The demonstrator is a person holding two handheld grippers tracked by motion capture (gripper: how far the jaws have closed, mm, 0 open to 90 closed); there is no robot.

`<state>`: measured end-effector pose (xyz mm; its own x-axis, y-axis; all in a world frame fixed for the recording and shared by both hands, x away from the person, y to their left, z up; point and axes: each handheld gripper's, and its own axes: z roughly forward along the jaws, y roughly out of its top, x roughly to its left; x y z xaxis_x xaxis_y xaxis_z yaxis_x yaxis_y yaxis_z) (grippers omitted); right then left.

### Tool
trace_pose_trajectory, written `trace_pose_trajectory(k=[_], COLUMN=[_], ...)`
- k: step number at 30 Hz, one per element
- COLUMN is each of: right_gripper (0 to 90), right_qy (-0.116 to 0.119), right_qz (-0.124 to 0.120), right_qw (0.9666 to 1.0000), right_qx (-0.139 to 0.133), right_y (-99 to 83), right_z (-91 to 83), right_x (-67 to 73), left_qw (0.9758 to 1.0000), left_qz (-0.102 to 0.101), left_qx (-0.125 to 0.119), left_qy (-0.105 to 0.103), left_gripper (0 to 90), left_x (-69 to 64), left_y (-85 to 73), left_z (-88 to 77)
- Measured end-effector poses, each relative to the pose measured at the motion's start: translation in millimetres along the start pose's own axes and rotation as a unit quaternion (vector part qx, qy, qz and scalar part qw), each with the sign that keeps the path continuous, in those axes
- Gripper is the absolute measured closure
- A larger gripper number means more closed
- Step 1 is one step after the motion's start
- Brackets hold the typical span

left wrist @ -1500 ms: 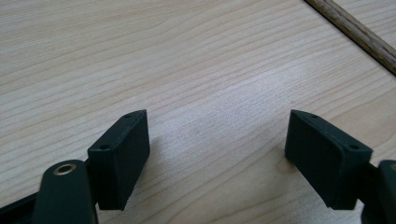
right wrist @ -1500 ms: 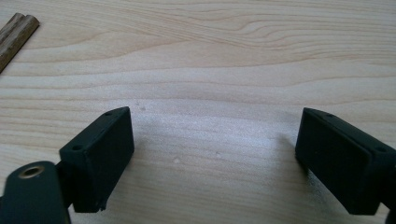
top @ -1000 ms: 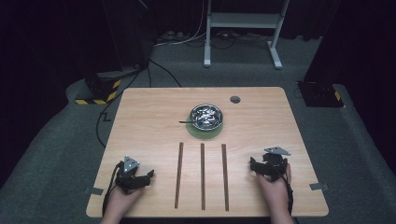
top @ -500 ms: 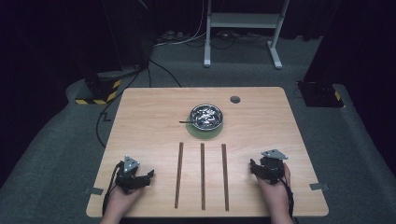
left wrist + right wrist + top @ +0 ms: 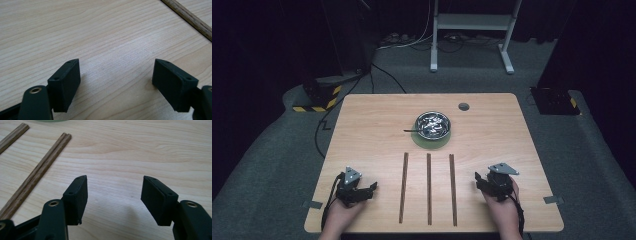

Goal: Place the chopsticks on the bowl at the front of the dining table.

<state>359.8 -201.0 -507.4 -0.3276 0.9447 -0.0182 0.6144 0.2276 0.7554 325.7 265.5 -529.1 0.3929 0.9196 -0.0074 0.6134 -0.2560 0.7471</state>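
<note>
A metal bowl (image 5: 432, 124) with shiny contents and a dark handle (image 5: 409, 131) sticking out left sits on a green mat (image 5: 432, 142) at the table's middle. Three wooden sticks (image 5: 404, 187) (image 5: 429, 187) (image 5: 452, 187) lie parallel in front of it. My left gripper (image 5: 372, 187) (image 5: 116, 77) rests open near the front left, over bare wood, with one stick (image 5: 190, 18) beyond it. My right gripper (image 5: 479, 181) (image 5: 115, 192) is at the front right, open; its jaws have just been closing with nothing between them. Two sticks (image 5: 40, 172) (image 5: 12, 136) lie to its left.
The wooden table (image 5: 377, 115) has a small dark disc (image 5: 463, 106) near its far edge. Grey carpet surrounds it, with cables (image 5: 377, 75) and a white stand (image 5: 472, 30) behind. A black-and-yellow box (image 5: 319, 97) sits at the far left.
The right hand and its gripper have shifted slightly left and toward the near edge. The left gripper has not moved.
</note>
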Motion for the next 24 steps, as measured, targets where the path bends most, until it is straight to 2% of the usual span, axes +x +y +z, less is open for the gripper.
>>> trace_pose_trajectory(k=[3, 5, 6, 7, 9, 10, 15, 24], right_gripper=[40.5, 39.7, 39.7, 39.6, 40.3, 42.3, 47.1, 48.0], right_qy=[0.006, 0.02, 0.02, 0.033, 0.039, 0.053, 0.074, 0.079], right_qz=[0.003, 0.004, 0.004, -0.008, -0.011, -0.013, -0.023, -0.03], right_qw=[1.0, 0.9998, 0.9998, 0.9994, 0.9992, 0.9985, 0.997, 0.9963], right_qx=[0.0, 0.003, 0.003, 0.003, 0.005, 0.002, 0.004, 0.015], right_y=[2.3, 3.2, 3.2, 4.1, 4.6, 5.0, 4.4, 3.3], right_z=[2.1, 2.9, 2.9, 4.6, 4.9, 5.8, 8.4, 12.9], right_x=[10.3, 17.1, 17.1, 24.3, 28.0, 34.5, 46.5, 57.3], left_qw=[1.0, 1.0, 1.0, 1.0, 1.0, 1.0, 1.0, 1.0], left_qz=[0.0, 0.0, 0.0, 0.0, 0.0, 0.0, 0.0, 0.0], left_qx=[0.0, 0.0, 0.0, 0.0, 0.0, 0.0, 0.0, 0.0], left_qy=[-0.001, -0.001, -0.001, 0.001, 0.001, 0.001, 0.002, 0.001], left_gripper=[22.6, 22.6, 22.6, 22.6, 22.6, 22.6, 22.6, 22.6], left_x=[0.1, 0.1, 0.1, -0.1, -0.1, -0.1, -0.3, -0.2], left_y=[0.0, 0.0, 0.0, 0.0, 0.0, 0.0, 0.0, 0.0], left_z=[0.1, 0.0, 0.0, 0.0, 0.0, 0.0, 0.0, 0.0])
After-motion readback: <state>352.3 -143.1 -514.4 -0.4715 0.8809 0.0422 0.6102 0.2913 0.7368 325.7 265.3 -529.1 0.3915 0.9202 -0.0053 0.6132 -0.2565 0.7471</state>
